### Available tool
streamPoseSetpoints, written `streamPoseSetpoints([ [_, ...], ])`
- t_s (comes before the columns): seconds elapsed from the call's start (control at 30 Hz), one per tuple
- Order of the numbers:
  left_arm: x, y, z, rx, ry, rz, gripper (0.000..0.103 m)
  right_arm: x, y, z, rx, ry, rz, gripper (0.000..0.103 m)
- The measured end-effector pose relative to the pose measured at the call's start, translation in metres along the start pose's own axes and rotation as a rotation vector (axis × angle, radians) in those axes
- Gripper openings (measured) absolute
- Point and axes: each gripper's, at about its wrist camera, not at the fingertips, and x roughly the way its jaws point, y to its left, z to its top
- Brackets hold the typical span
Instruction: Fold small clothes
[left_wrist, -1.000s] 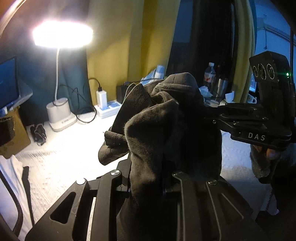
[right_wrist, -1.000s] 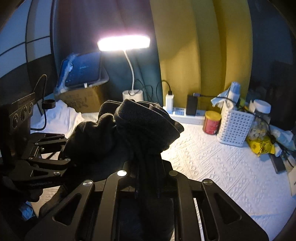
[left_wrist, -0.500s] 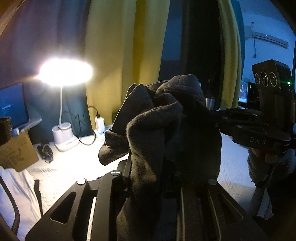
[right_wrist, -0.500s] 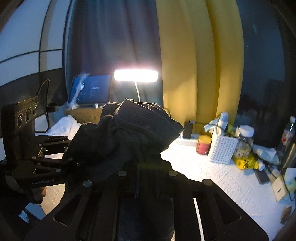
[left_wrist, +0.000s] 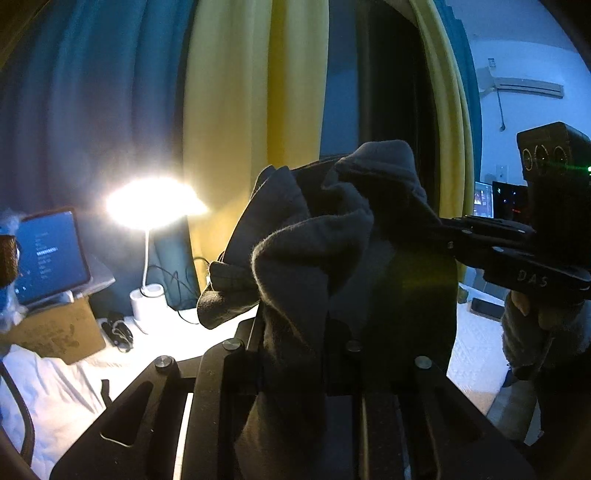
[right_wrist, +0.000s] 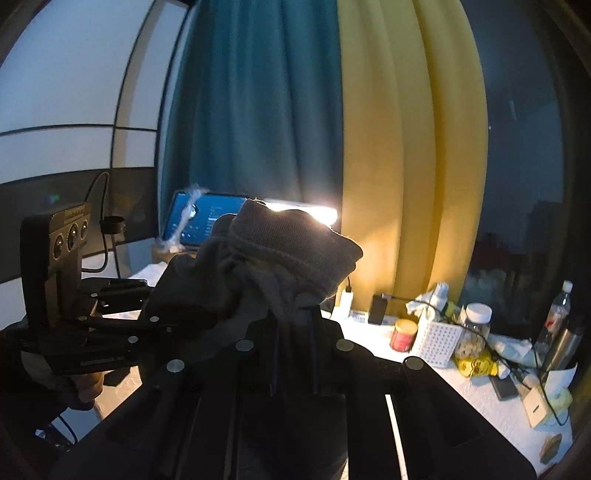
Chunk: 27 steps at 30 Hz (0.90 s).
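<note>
My left fingers (left_wrist: 295, 332) are pinched on a dark grey garment (left_wrist: 314, 251), and my right fingers (right_wrist: 295, 325) are pinched on the same garment (right_wrist: 288, 251) from the other side. The cloth bunches up above both grips, held in the air above the bench (right_wrist: 461, 398), well clear of its white textured cover. The right camera shows a ribbed hem folded over at the top of the bundle; the left camera shows a fuzzy inner face and a loose corner hanging to the left.

Each camera catches my other gripper: the right one (left_wrist: 509, 251) reaches in from the right edge of the left view, with a hand (left_wrist: 532, 314) under it, and the left one (right_wrist: 110, 325) comes in from the left of the right view.

Containers show only in the right view: a white perforated basket (right_wrist: 437, 343) with crumpled tissue sticking out of it, a clear jar with a white lid (right_wrist: 471, 336) holding pale pieces, a small red tin (right_wrist: 404, 334) and a plastic bottle (right_wrist: 554, 314). What is inside the tin and the bottle I cannot tell.

The left view alone shows a cardboard box (left_wrist: 55, 328) beneath a lit tablet (left_wrist: 48, 254), and the desk lamp (left_wrist: 151, 203) whole with its white base. In the right view the garment covers most of the lamp.
</note>
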Motion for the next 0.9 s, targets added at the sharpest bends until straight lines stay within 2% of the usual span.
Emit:
streamPoseSetpoints([
  [0.47, -0.048, 0.012, 0.013, 0.033, -0.106, 0.068, 0.019, -0.017, 0.036, 0.032, -0.053, -0.108, 0.049, 0.013],
  [0.9, -0.094, 0.049, 0.003, 0.035, -0.121, 0.164, 0.019, -0.018, 0.087, 0.047, -0.092, -0.148, 0.162, 0.013],
])
